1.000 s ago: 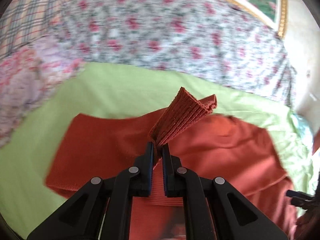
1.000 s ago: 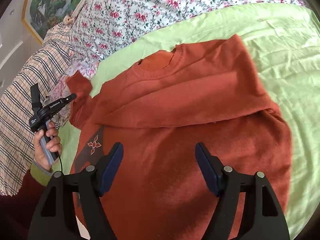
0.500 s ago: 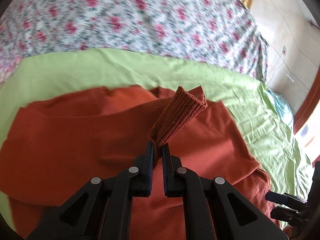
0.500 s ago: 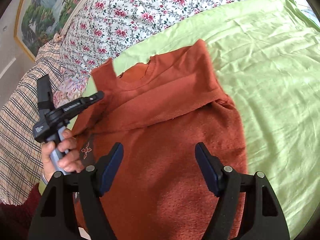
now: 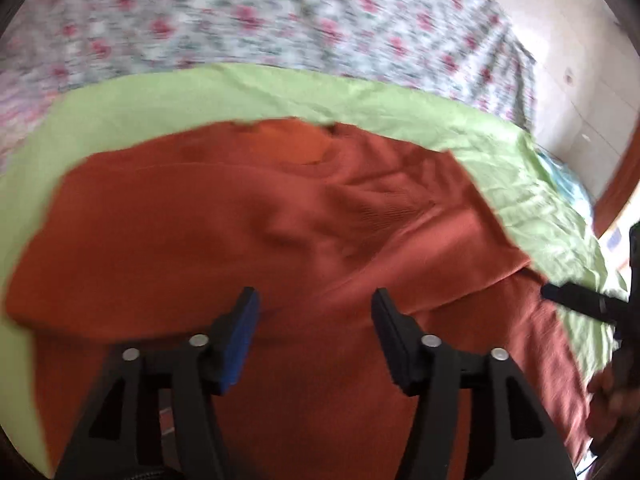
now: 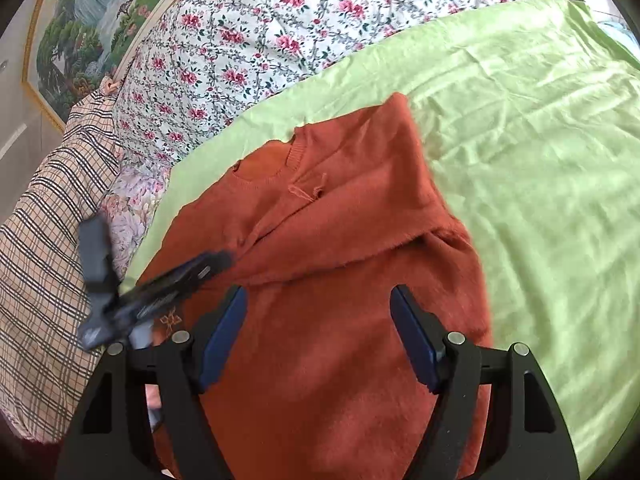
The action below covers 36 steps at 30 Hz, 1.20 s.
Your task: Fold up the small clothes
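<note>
The rust-orange knitted sweater (image 6: 344,280) lay flat on the pale green bedsheet (image 6: 540,168), its neckline toward the floral quilt (image 6: 260,28), both sleeves folded across the chest. The left gripper (image 5: 314,320) was opening, nothing between its jaws; the right gripper (image 6: 318,320) hovered spread wide and empty above the sweater's lower body. The knit looked soft, light and limp, likely to sag, so the hem corners seemed the best hold.

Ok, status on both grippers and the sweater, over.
Left gripper opening, empty. Right gripper open, empty. Rust sweater flat on green sheet, sleeves folded in. Nothing in the way.
</note>
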### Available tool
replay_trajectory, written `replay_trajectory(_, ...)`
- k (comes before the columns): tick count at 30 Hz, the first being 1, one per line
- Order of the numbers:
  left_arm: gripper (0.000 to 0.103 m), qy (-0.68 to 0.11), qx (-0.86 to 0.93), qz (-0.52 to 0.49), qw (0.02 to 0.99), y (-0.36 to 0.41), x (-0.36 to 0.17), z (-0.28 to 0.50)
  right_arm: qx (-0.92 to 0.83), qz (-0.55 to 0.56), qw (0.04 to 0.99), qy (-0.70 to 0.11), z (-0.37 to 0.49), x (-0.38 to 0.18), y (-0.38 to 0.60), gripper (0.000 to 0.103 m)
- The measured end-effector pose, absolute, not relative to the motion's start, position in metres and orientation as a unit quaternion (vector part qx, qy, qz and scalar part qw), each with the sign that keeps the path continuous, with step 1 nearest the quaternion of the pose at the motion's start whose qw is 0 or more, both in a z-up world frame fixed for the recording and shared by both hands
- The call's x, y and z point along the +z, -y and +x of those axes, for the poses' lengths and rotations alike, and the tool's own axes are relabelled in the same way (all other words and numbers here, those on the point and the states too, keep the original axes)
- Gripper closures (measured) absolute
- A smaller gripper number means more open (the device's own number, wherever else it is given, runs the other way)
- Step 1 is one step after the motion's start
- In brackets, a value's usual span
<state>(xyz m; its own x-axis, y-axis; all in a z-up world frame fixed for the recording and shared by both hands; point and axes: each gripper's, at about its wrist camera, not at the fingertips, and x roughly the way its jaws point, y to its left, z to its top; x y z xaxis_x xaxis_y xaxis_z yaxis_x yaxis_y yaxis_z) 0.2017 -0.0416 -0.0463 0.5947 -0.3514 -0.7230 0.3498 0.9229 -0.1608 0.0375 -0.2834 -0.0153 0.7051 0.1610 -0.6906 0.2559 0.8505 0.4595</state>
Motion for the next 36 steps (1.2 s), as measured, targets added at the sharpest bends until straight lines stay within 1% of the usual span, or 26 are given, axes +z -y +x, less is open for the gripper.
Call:
replay_trajectory(5,0.036,-0.401,-0.037,-0.03,0.915,-0.058,-0.049,0.192,-0.012,0.281,0.878,-0.388,0.075,-0.021,0.275,0.028)
replay_trajectory(8,0.036,-0.413,0.027,-0.062,0.908,-0.109,-0.06,0.201,-0.004,0.291,0.871,-0.395,0.107,-0.03,0.269,0.028)
replay_trajectory(13,0.036,-0.431,0.055,-0.072,0.898,-0.137,-0.071,0.223,-0.008,0.302,0.858,-0.415,0.156,-0.054,0.264,0.028)
replay_trajectory(14,0.036,-0.432,0.055,-0.072,0.897,-0.136,-0.072,0.228,-0.01,0.302,0.857,-0.417,0.163,-0.057,0.265,0.03)
replay_trajectory(16,0.036,-0.434,0.058,-0.074,0.896,-0.133,-0.075,0.239,-0.017,0.297,0.857,-0.42,0.178,-0.063,0.264,0.061)
replay_trajectory(17,0.036,-0.435,0.059,-0.074,0.896,-0.131,-0.075,0.244,-0.022,0.297,0.855,-0.425,0.185,-0.066,0.264,0.094)
replay_trajectory(18,0.036,-0.435,0.06,-0.075,0.895,-0.131,-0.075,0.247,-0.019,0.3,0.853,-0.426,0.19,-0.067,0.265,0.096)
replay_trajectory(20,0.036,-0.428,0.059,-0.08,0.898,-0.132,-0.074,0.252,-0.013,0.302,0.858,-0.415,0.193,-0.06,0.266,0.096)
replay_trajectory(23,0.035,-0.418,0.06,-0.089,0.902,-0.133,-0.075,0.255,-0.001,0.294,0.885,-0.36,0.174,-0.028,0.272,0.096)
replay_trajectory(26,0.035,-0.421,0.061,-0.101,0.9,-0.137,-0.079,0.256,-0.026,0.299,0.896,-0.327,0.149,-0.015,0.289,0.096)
replay_trajectory(28,0.035,-0.418,0.061,-0.102,0.901,-0.137,-0.079,0.256,-0.046,0.301,0.894,-0.329,0.136,-0.02,0.305,0.096)
replay_trajectory(32,0.038,-0.4,0.075,-0.124,0.905,-0.143,-0.076,0.246,-0.058,0.319,0.874,-0.362,0.124,-0.048,0.316,0.096)
replay_trajectory(36,0.038,-0.379,0.072,-0.169,0.907,-0.157,-0.076,0.234,-0.046,0.306,0.885,-0.349,0.112,-0.042,0.303,0.096)
